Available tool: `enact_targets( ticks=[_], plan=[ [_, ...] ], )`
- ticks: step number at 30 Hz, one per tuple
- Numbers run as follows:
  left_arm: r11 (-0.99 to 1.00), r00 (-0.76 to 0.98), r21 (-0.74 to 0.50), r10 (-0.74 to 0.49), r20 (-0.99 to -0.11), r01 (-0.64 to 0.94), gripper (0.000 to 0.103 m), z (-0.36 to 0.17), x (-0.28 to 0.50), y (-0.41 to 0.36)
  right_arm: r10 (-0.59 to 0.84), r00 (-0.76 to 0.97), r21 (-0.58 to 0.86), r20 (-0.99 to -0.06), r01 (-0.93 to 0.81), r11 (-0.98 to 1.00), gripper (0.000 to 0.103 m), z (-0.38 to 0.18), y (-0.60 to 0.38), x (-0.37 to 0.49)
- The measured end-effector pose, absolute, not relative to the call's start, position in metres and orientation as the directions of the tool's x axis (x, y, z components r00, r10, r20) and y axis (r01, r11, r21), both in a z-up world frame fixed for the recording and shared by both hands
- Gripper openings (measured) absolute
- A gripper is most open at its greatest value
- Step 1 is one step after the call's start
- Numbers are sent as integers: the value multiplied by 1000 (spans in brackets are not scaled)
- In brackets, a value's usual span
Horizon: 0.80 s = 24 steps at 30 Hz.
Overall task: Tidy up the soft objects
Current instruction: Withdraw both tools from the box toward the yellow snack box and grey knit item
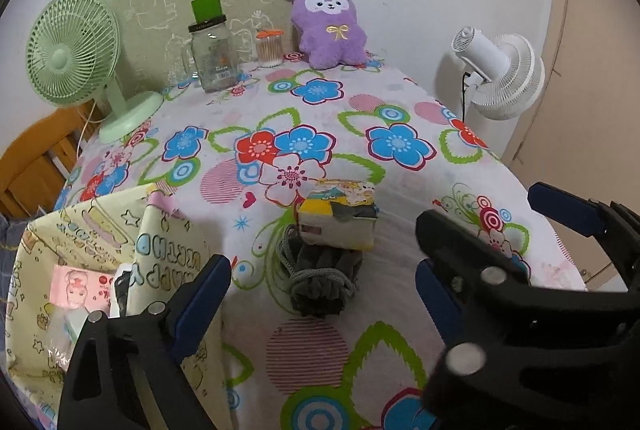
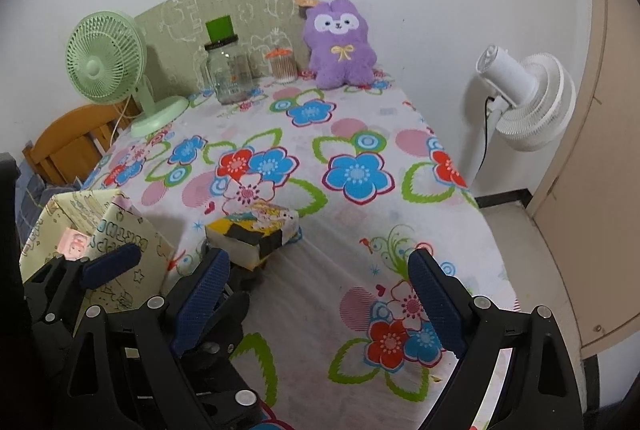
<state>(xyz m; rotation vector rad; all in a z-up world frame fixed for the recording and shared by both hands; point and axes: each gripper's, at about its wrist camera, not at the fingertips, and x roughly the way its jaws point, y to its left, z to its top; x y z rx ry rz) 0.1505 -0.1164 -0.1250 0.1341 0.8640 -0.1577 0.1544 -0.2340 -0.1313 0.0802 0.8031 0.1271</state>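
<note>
My left gripper (image 1: 320, 286) gaped wide, empty | right gripper (image 2: 316, 294) likewise | grey sock bundle (image 1: 320, 270) untouched | tablecloth (image 2: 320, 310) bare ahead.

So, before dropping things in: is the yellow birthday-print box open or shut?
Open: the box has no lid on top, and a pink packet shows inside.

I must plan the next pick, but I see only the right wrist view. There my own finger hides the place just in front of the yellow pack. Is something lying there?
Observer: Yes. The left wrist view shows a dark grey fabric bundle on the flowered cloth, against the near side of the yellow pack.
Operator: Is the left gripper holding it?
Observer: No. The left gripper is open. The bundle shows in the gap between its fingers, and neither pad touches it.
</note>
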Motion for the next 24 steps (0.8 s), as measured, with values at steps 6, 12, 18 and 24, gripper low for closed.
enact_targets(
  ticks=[6,12,18,24],
  plan=[
    [985,649,54,-69,-758,167,91,-123,157,-116,149,674,137,-724,-72,988,93,-137,-239,164],
    [979,646,42,-99,-757,199,91,-120,160,-125,150,678,142,-720,-68,988,93,-135,-243,170],
    [981,605,4,-117,-788,196,84,-133,172,-127,150,661,134,-735,-74,988,93,-141,-243,177],
    [985,566,-27,-121,-815,172,81,-148,181,-121,170,641,141,-749,-97,985,93,-152,-241,188]
  ],
)
